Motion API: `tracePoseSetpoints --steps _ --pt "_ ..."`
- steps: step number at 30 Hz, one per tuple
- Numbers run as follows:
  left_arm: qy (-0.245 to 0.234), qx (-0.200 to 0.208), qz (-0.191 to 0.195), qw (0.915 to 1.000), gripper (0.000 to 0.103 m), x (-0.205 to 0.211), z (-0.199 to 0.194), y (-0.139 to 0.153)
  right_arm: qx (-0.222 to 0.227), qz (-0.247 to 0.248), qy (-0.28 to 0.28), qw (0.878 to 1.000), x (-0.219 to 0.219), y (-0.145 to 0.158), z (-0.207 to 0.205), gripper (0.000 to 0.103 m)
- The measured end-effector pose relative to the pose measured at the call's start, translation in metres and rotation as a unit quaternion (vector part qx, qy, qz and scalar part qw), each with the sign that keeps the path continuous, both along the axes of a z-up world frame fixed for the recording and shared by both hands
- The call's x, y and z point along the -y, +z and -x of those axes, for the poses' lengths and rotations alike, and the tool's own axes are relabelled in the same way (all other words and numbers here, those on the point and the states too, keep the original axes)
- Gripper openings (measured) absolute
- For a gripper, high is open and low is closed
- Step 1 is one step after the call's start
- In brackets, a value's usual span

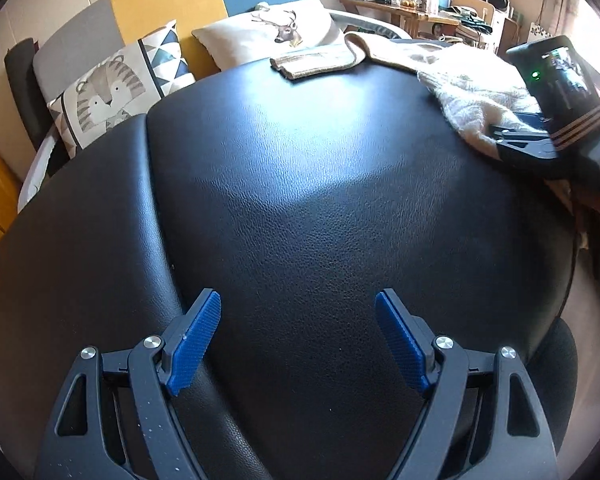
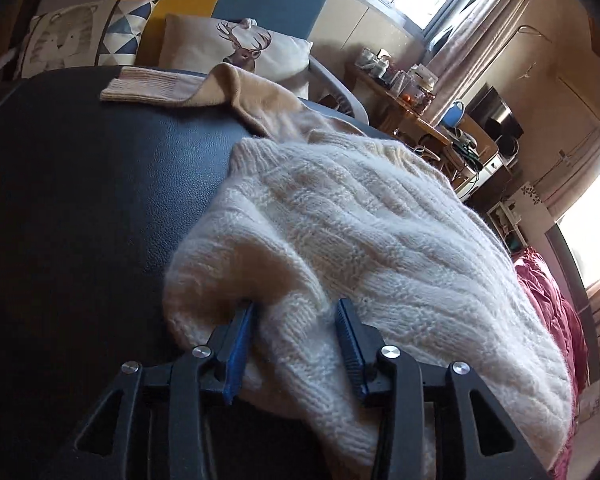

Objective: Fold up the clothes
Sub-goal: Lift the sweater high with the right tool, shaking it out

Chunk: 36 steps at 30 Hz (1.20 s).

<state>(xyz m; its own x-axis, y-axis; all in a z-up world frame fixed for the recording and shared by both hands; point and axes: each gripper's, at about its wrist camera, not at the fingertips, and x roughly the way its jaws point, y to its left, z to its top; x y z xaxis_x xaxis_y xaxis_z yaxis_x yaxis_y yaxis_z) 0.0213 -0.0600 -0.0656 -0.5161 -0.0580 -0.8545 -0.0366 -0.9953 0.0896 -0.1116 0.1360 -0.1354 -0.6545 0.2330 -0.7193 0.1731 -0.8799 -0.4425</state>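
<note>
The fluffy cream cable-knit sweater lay bunched between the half-parted jaws of the right gripper, unpinched; the left gripper, wide open and empty, was well apart over the black leather worktop.

Both wrist views tilt down, close over the black cushion; shared: sweater (far pillows too).

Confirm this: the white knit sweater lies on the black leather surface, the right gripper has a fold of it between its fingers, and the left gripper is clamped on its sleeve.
Wrong about the left gripper: the left wrist view shows its jaws wide open over bare black leather surface, holding nothing. The rest stands: in the right wrist view the white knit sweater lies on the leather, a fold between the right gripper fingers.
</note>
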Motion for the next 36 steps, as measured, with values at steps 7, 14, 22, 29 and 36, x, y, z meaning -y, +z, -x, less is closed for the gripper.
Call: tracePoseSetpoints --steps 7,14,22,29,36 --pt "0.006 0.002 0.003 1.0000 0.082 0.006 -0.007 -0.002 0.005 0.075 0.004 0.997 -0.012 0.000 0.011 0.017" --pt "0.011 0.005 -0.002 0.9999 0.082 0.011 -0.009 -0.001 0.020 0.364 -0.072 0.928 -0.068 0.027 0.015 0.008" --pt "0.012 0.001 -0.007 0.9999 0.082 0.012 -0.009 0.001 0.029 0.640 -0.106 0.760 -0.114 0.053 0.019 0.008" --pt "0.019 -0.004 -0.011 0.9997 0.082 0.016 -0.010 0.004 0.054 0.797 -0.111 0.591 -0.132 0.047 0.024 0.008" --pt "0.022 -0.009 -0.009 0.9997 0.082 0.017 -0.011 0.008 0.036 0.862 -0.042 0.504 -0.124 0.082 0.030 0.008"
